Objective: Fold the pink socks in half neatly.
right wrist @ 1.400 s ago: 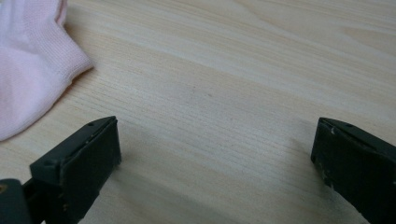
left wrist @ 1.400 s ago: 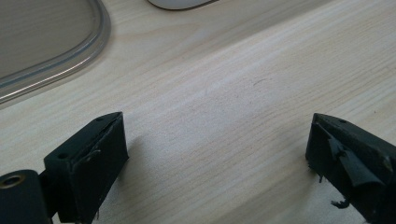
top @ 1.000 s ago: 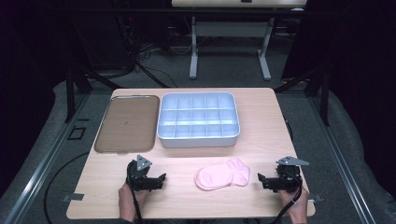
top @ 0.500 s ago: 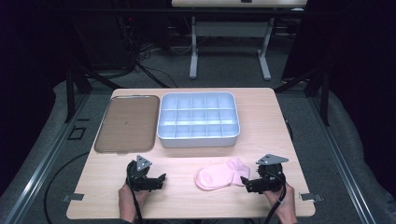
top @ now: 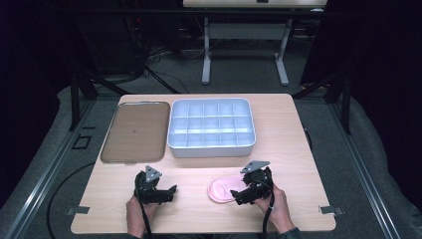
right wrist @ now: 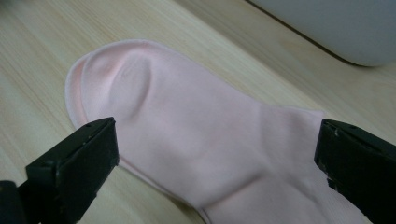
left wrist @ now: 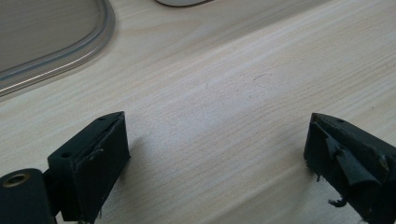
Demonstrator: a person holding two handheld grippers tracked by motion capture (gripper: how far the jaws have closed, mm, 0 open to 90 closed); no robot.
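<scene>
Right claw stands wide open over the pink sock, one jaw on either side of it; nothing is gripped. The sock lies flat on the table near its front edge, right of centre. Left claw is likewise wide open over bare wood at front left, holding nothing. Farther back sit a brown tray and, just beside it, a grey compartment box.

Right tongs sit low over the pink sock near the front of the surface. Left tongs rest apart on bare wood. Behind them, a brown tray beside a white compartment box.
</scene>
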